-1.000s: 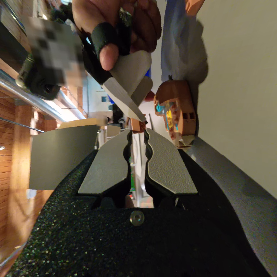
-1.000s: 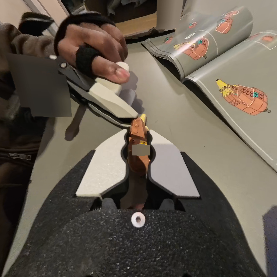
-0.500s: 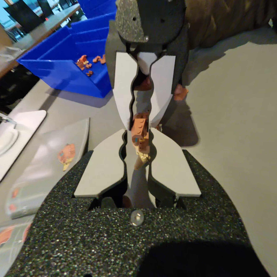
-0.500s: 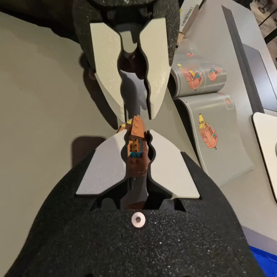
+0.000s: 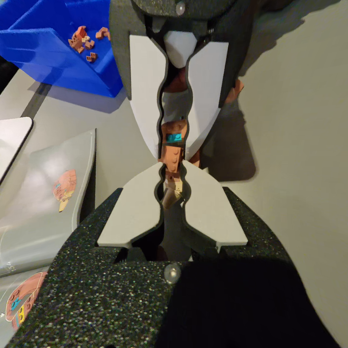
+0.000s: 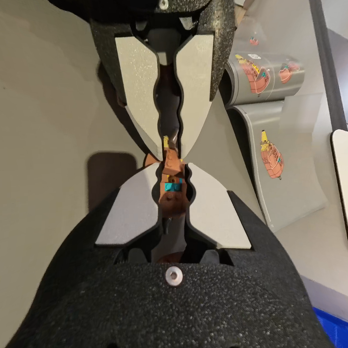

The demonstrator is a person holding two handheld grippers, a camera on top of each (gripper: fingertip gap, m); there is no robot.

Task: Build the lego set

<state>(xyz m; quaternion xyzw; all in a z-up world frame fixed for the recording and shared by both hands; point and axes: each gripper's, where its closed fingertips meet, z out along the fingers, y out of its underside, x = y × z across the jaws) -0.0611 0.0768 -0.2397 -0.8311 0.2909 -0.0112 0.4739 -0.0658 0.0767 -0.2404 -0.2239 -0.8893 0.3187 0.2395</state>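
In the left wrist view, your left gripper (image 5: pixel 172 167) meets the right gripper (image 5: pixel 172 156) tip to tip, and the brown lego model (image 5: pixel 172 150) runs lengthwise through both, its long axis in line with the two sets of jaws. Your left jaws are nearly closed around the model's tan pointed end (image 5: pixel 172 190); whether they actually pinch it you cannot tell, since a sliver of gap shows each side. The right jaws clamp the body around the teal brick (image 5: pixel 174 138). Behind the model and to its left sits the blue bin (image 5: pixel 56 62) with loose brown bricks (image 5: pixel 82 42); nearer and left of it lies the open instruction booklet (image 5: pixel 47 188) on the grey worktop (image 5: pixel 291 150). In the right wrist view, the right gripper (image 6: pixel 172 165) holds the model (image 6: pixel 172 195) deep between its jaws, closed on the rounded brown hull, while the left gripper (image 6: pixel 171 152) reaches in from straight ahead over the yellow tip (image 6: pixel 165 144). Any push or pull should, I judge, follow that shared axis; the booklet (image 6: pixel 263 169) lies right of the model.
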